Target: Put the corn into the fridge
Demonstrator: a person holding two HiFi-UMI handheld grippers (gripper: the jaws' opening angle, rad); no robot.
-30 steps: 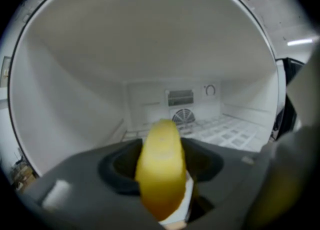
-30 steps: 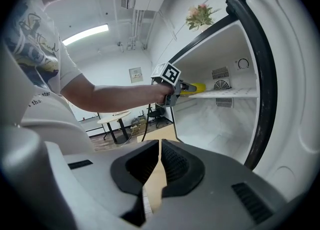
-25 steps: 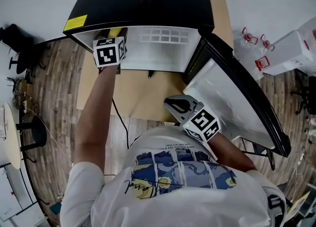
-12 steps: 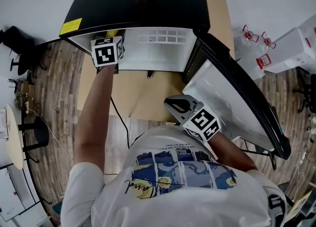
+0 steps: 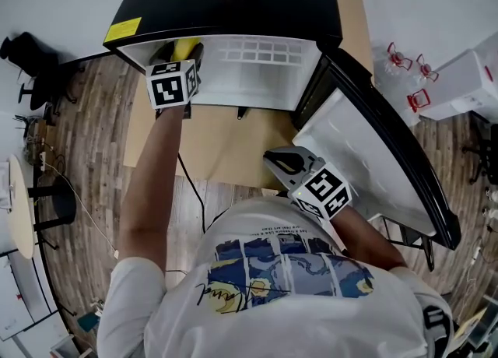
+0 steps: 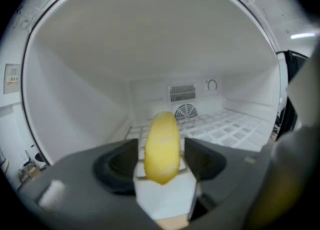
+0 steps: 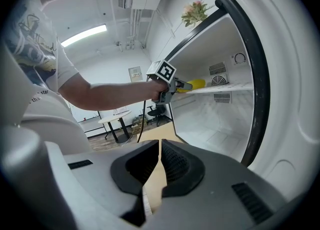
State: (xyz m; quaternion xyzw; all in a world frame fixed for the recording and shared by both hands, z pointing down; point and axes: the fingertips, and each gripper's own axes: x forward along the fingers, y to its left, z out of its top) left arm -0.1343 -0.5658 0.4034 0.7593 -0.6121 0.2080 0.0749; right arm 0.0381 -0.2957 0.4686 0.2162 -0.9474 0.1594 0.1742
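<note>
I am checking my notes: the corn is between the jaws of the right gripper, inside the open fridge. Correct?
No: the corn is between the opening jaws of the left gripper, inside the open fridge. The left gripper view shows it; the right gripper is shut, empty.

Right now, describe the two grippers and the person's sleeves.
Left gripper: dark grey body, black pads, a black cable trailing; its jaws are opening, corn between them. Right gripper: light grey body, black ribbed pads. Each carries a white cube with black square markers. The person wears a white short-sleeved T-shirt with a blue and yellow print.
</note>
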